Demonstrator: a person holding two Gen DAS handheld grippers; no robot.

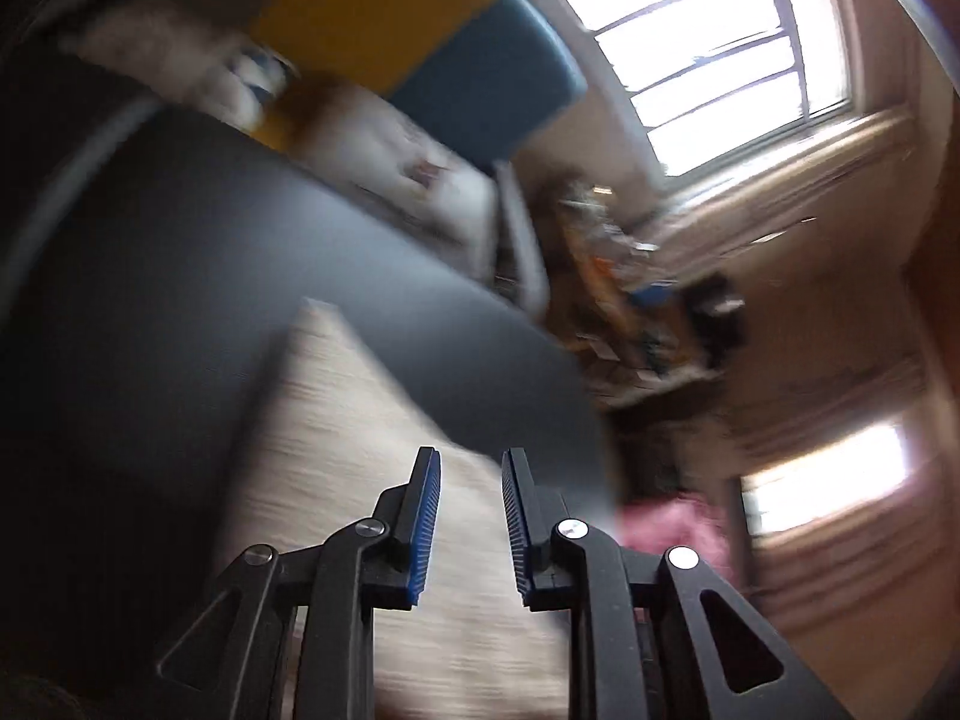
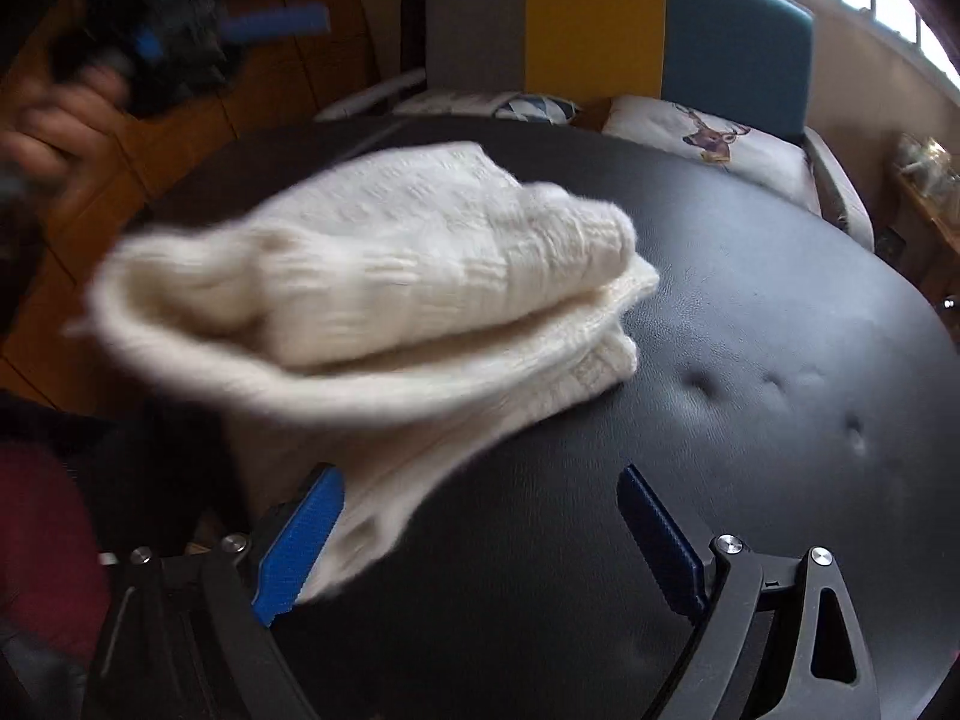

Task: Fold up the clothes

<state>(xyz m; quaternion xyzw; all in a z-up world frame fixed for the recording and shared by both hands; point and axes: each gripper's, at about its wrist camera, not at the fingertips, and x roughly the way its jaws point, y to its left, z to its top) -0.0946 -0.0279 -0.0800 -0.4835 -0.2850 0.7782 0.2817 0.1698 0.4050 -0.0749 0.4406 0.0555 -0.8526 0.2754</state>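
Note:
A cream knitted garment lies folded in several layers on the black leather table, its near edge reaching my right gripper's left finger. My right gripper is wide open and empty, low over the table just in front of the garment. In the left wrist view the garment shows blurred below and ahead of my left gripper, which is open with a narrow gap and holds nothing. The left gripper also shows blurred in the right wrist view, raised at the far left in a hand.
A grey, yellow and teal chair with a deer-print cushion stands behind the table. A cluttered wooden shelf and bright windows are on the right. A pink cloth lies beyond the table edge.

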